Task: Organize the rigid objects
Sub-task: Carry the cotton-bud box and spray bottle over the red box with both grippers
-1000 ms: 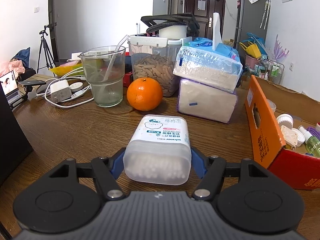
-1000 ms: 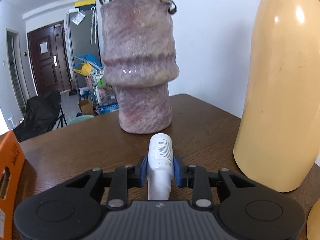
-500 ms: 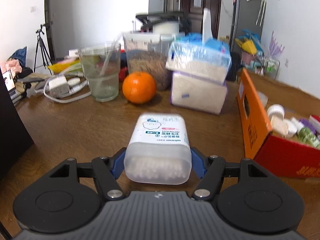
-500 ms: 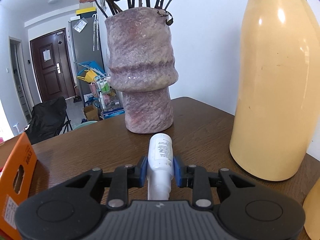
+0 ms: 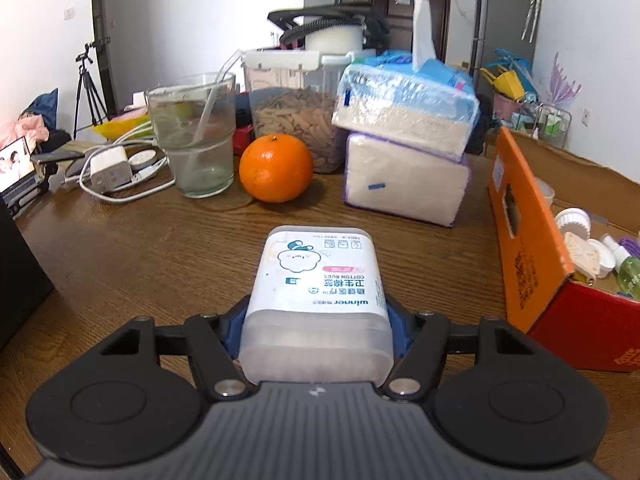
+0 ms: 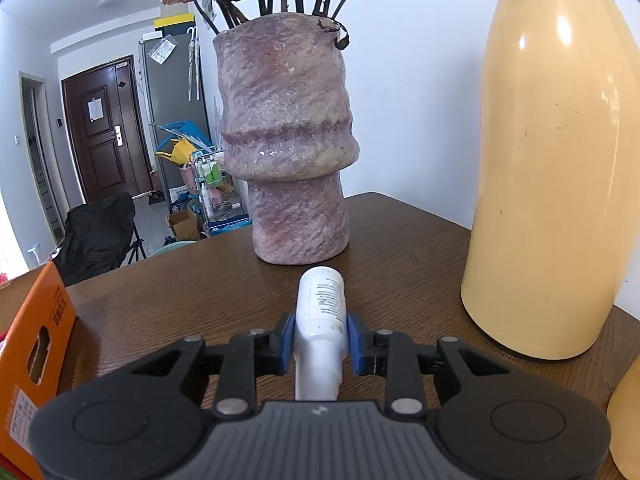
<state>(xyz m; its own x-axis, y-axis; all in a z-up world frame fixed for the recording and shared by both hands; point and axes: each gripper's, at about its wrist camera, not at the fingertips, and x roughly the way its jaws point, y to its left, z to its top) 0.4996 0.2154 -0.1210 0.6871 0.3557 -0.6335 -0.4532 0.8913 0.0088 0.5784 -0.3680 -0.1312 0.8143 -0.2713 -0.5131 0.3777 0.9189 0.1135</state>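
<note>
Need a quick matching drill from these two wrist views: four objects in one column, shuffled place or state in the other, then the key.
Things:
1. cotton bud box
2. white bottle
3. orange
4. blue tissue pack

Place or state:
A. stacked on the purple-edged tissue pack
B. clamped in the right gripper
C. on the table, beside the glass
D. clamped in the left gripper

Pairs: 1-D, 2-B, 3-C, 4-A
</note>
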